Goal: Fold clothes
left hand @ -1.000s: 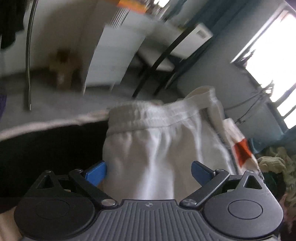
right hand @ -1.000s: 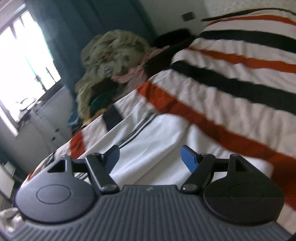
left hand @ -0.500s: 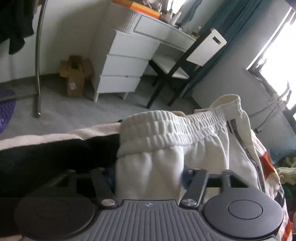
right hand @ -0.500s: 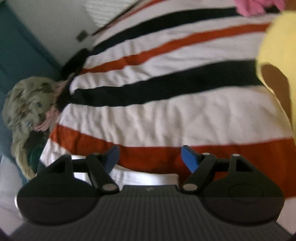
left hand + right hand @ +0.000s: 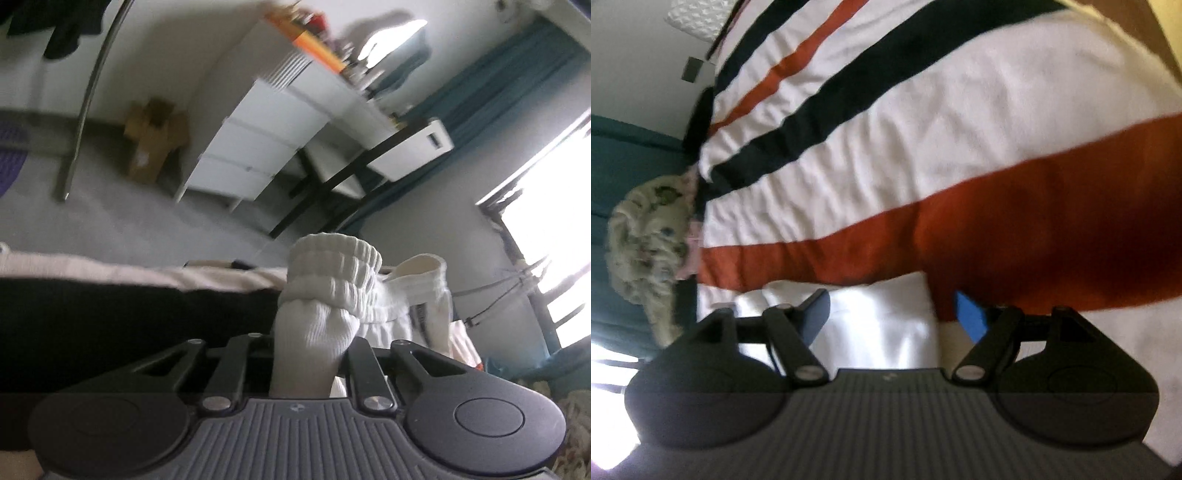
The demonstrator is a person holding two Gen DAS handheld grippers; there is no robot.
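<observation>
White shorts with a ribbed elastic waistband (image 5: 332,273) lie on a bed with a striped blanket (image 5: 923,155). My left gripper (image 5: 308,354) is shut on the shorts just below the waistband, and the cloth bunches up between its jaws and hides the fingertips. My right gripper (image 5: 892,314) is open, low over the blanket, with a white corner of the shorts (image 5: 882,325) lying between its blue fingers (image 5: 971,317).
Past the bed edge are a white drawer unit (image 5: 258,147), a black-framed chair (image 5: 351,166), a cardboard box (image 5: 151,144) and a metal rack pole (image 5: 85,110). A pile of patterned clothes (image 5: 646,236) lies at the blanket's left side. A bright window (image 5: 554,229) is on the right.
My left gripper has closed on the shorts below the waistband and lifted them, bunching the cloth. My right gripper swung away over the blanket, then came down around the shorts' white corner, still open.
</observation>
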